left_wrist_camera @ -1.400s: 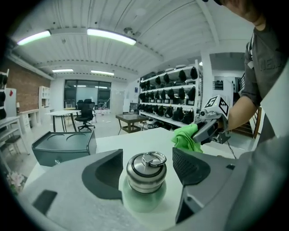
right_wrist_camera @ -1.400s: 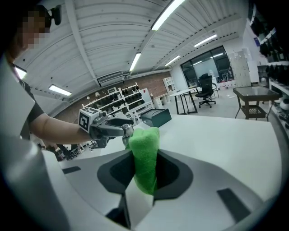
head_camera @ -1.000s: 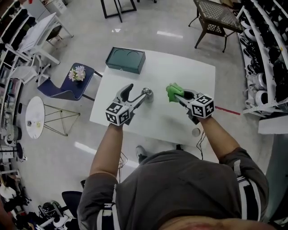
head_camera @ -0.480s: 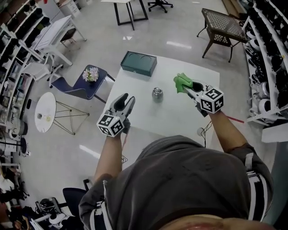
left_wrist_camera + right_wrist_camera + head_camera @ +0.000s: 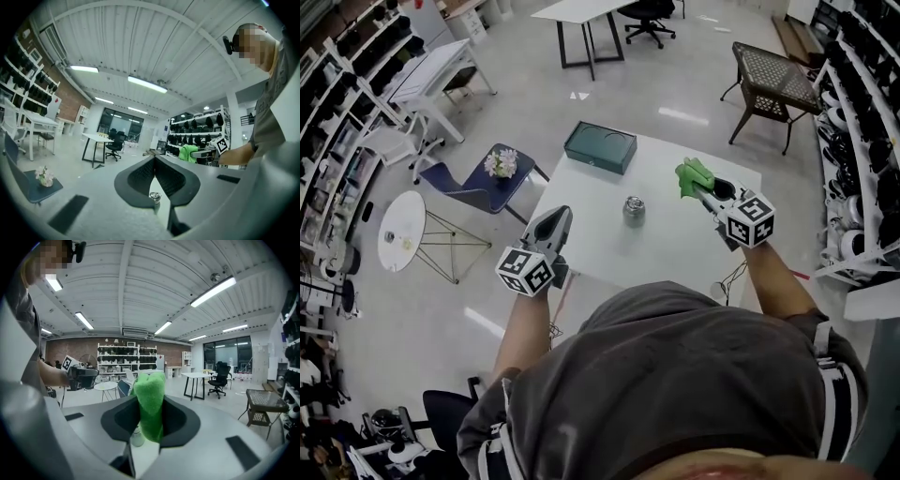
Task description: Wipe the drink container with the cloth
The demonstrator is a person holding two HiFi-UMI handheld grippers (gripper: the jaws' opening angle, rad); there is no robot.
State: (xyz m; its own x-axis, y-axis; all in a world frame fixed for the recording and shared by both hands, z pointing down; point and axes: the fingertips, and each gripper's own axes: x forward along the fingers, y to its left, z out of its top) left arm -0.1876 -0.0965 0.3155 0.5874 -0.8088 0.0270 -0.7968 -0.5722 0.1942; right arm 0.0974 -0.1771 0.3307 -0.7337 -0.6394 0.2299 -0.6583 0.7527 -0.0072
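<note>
The left tongs [image 5: 560, 217] are closed tip to tip with nothing between them. Their jaws have just been closing, and the left gripper view shows the pads meeting on empty air. A second ago these tongs stood wide at the drink container [image 5: 634, 210]. They now hang at the near left edge of the counter [image 5: 694, 253], well apart from the container. The container stands alone and upright near the middle of the counter, touched by neither tool. The right tongs [image 5: 701, 187] are clamped on the green cloth [image 5: 692, 175], which sticks out in a bunch past the jaw tips. They have lifted off the counter and now sit to the right of the container, near it but clear of it. The cloth is not in contact with the container in any view. A dark green box [image 5: 600, 147] lies at the far edge, not involved. Assessment: no wiping is under way at this moment, and both tools have withdrawn, which reads as either a finished pass or a pause. If more wiping is intended, the container would probably need steadying again by the left tongs before the cloth is brought back against it. An unheld container could slide or tip under the cloth.
</note>
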